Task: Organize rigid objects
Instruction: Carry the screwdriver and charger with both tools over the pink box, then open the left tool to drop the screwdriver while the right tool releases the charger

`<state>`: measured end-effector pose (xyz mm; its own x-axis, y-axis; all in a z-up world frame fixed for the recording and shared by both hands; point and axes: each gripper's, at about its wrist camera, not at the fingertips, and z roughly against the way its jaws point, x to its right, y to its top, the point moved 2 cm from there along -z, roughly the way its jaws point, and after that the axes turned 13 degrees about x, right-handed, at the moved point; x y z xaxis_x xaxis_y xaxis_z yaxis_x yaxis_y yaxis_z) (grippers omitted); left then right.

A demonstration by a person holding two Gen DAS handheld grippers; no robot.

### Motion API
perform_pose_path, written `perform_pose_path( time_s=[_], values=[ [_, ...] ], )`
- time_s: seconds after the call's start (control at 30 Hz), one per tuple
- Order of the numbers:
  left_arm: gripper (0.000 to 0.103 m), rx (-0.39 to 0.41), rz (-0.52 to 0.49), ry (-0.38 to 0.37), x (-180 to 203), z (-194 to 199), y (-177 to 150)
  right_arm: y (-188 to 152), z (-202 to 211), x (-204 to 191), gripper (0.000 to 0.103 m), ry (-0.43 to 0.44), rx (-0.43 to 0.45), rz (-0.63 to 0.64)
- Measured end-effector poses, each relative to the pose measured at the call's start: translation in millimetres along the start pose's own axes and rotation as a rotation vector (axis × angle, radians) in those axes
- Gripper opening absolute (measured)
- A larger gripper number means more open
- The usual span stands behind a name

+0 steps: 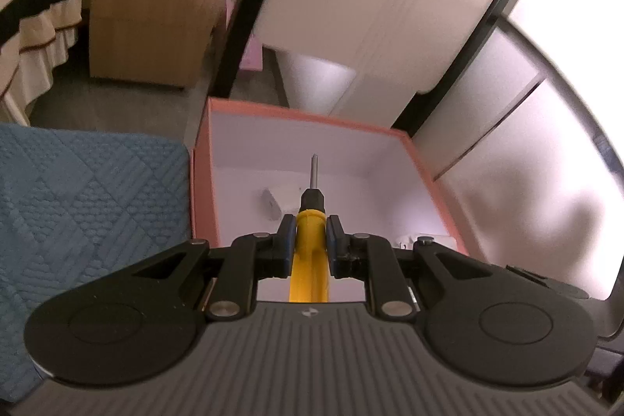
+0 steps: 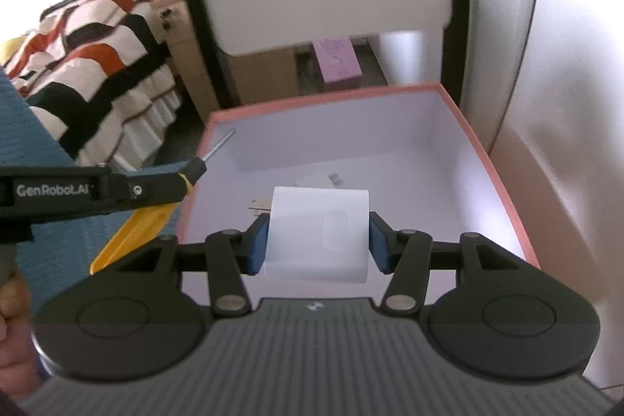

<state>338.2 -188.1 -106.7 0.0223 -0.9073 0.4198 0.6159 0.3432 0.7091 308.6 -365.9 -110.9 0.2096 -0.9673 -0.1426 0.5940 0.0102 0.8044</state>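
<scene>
Bedroom corner, both grippers loaded over the pink-rimmed box [image 1: 202, 158].
Left wrist: left gripper [image 1: 308, 240] clamps the yellow screwdriver [image 1: 310, 221], shaft pointing straight ahead over the box interior. Right wrist: right gripper [image 2: 318, 240] squeezes a white plug adapter [image 2: 318, 232], box floor directly below; the screwdriver crosses the left rim.

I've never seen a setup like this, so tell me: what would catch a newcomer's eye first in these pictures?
Probably the yellow screwdriver, clamped in the left tool with its metal tip aimed into the open pink box. Next, the white plug adapter pinched in the right tool above that same box. Off to the left, a striped bedspread adds bold orange and black.
</scene>
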Motion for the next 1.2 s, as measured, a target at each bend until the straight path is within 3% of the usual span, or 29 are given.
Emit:
perform_pose_path(
  time_s=[0.4, 0.57, 0.87, 1.2],
  values=[
    [0.019, -0.148, -0.041, 0.03, 4.5, -73.0, -33.9, -25.0, -56.7, 31.3, 0.055, -0.027, -0.14, -0.024],
    [0.019, -0.159, -0.044, 0.031, 3.4, -84.0, -36.3, -29.7, -70.3, 39.3, 0.055, -0.032, -0.17, -0.025],
    [0.02, -0.131, -0.032, 0.032, 1.7, -74.4, -29.7, -38.2, -77.1, 42.8, 0.056, -0.051, -0.196, -0.056],
    [0.02, -0.053, -0.053, 0.007, 11.6, -27.3, -9.8, -15.2, -43.5, 34.4, 0.056, -0.031, -0.107, -0.069]
  ],
)
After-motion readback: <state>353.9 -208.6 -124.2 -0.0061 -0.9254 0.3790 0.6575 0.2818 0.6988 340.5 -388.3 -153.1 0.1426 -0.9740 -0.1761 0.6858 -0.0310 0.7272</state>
